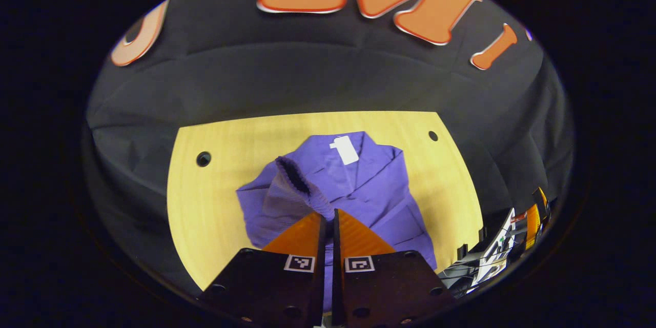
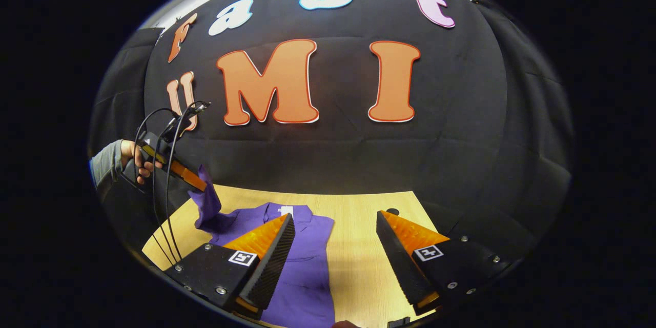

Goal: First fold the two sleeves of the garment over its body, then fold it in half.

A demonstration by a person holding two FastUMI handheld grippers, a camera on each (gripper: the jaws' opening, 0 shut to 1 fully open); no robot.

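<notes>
A purple knitted garment lies flat on the pale wooden table, collar and white tag at the far side. My left gripper is shut on the garment's left sleeve, whose ribbed cuff hangs lifted above the body. In the right gripper view that same left gripper holds the sleeve raised at the table's left end, held by a hand in a grey sleeve. My right gripper hovers open over the garment and the bare table beside it, holding nothing.
Round holes mark the table's far corners. Black cloth walls surround the table. Cables trail from the left gripper. Some equipment sits off the table's right edge in the left gripper view.
</notes>
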